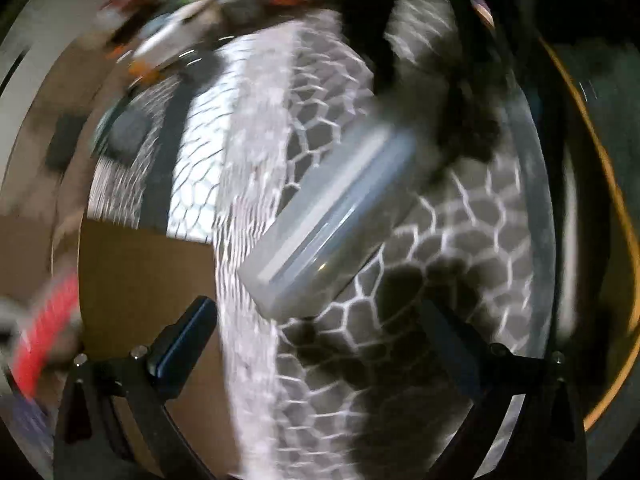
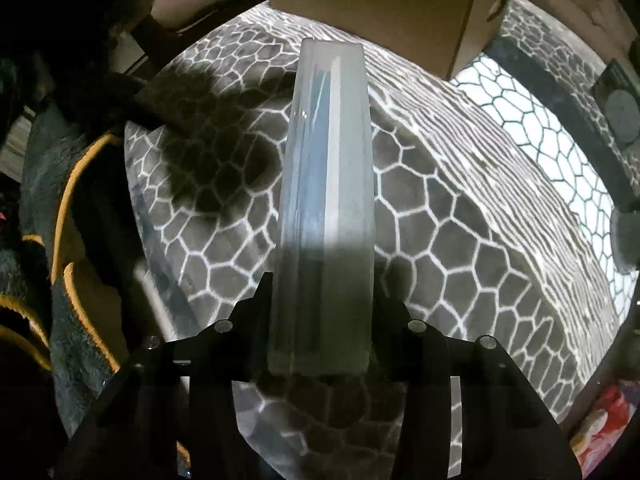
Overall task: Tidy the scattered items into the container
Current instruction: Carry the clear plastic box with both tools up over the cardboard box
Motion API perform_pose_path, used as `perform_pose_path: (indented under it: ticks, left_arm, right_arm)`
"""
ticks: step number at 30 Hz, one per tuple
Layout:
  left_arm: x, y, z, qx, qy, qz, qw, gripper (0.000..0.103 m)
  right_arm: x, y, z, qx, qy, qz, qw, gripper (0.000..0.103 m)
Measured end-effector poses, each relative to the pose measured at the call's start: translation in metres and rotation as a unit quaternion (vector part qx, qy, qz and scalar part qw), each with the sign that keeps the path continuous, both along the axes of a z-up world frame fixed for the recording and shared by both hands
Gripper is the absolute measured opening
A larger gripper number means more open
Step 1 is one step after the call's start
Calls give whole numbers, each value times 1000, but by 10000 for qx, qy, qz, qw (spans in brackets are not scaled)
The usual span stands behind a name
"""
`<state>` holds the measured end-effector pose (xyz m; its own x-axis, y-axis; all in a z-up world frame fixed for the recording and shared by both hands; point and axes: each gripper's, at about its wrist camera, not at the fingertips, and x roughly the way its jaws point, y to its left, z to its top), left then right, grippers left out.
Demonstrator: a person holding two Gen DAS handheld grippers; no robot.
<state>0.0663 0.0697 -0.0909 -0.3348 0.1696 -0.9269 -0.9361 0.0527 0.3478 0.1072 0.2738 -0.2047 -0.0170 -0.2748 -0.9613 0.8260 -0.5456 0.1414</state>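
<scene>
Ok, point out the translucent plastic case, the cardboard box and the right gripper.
translucent plastic case (image 2: 326, 184): right wrist view, middle of its long side.
cardboard box (image 2: 384, 4): right wrist view, brown wall.
right gripper (image 2: 322, 320): right wrist view, midway between fingertips.

The left wrist view is heavily smeared by motion blur; the frosted box (image 1: 332, 220) and honeycomb-patterned container (image 1: 460, 240) streak. The right wrist view is sharp. Both bend strongly at dark fisheye edges. Hard light from above whitens the container's far wall (image 2: 540, 128); deep shadows blotch its floor.
</scene>
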Motion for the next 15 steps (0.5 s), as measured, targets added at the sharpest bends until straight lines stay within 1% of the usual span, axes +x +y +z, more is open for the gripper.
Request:
perform_pose_path:
  ticks: [3, 4, 5, 6, 8, 9, 11, 14, 15]
  left_arm:
    - [0, 7, 2, -89, 27, -820, 9966, 97]
    - [-3, 10, 0, -133, 25, -975, 9951, 94]
    - [-7, 14, -3, -208, 33, -1096, 9938, 89]
    - [-12, 19, -10, -363, 66, -1131, 9929, 84]
    - [-19, 29, -24, -728, 39, -1290, 9890, 66]
    - [-18, 32, -28, -857, -22, -1411, 9863, 62]
    - [-15, 33, -36, -1177, -99, -1845, 9757, 62]
    - [-19, 40, -44, -1661, -383, -2131, 9620, 62]
    - [-22, 46, -48, -1754, -506, -2106, 9604, 62]
  right_arm:
    - [3, 5, 4, 66, 94, 109, 9999, 41]
    - [4, 4, 4, 107, 162, 153, 9997, 42]
    - [5, 2, 3, 142, 220, 187, 9995, 42]
    - [6, 0, 2, 167, 259, 214, 9993, 42]
    - [7, -2, 0, 200, 350, 253, 9989, 42]
    - [8, -3, -2, 227, 382, 276, 9986, 42]
    - [11, -5, -2, 313, 507, 429, 9973, 42]
    - [19, -14, -4, 508, 684, 753, 9935, 44]
    - [17, -17, -5, 597, 635, 771, 9932, 44]
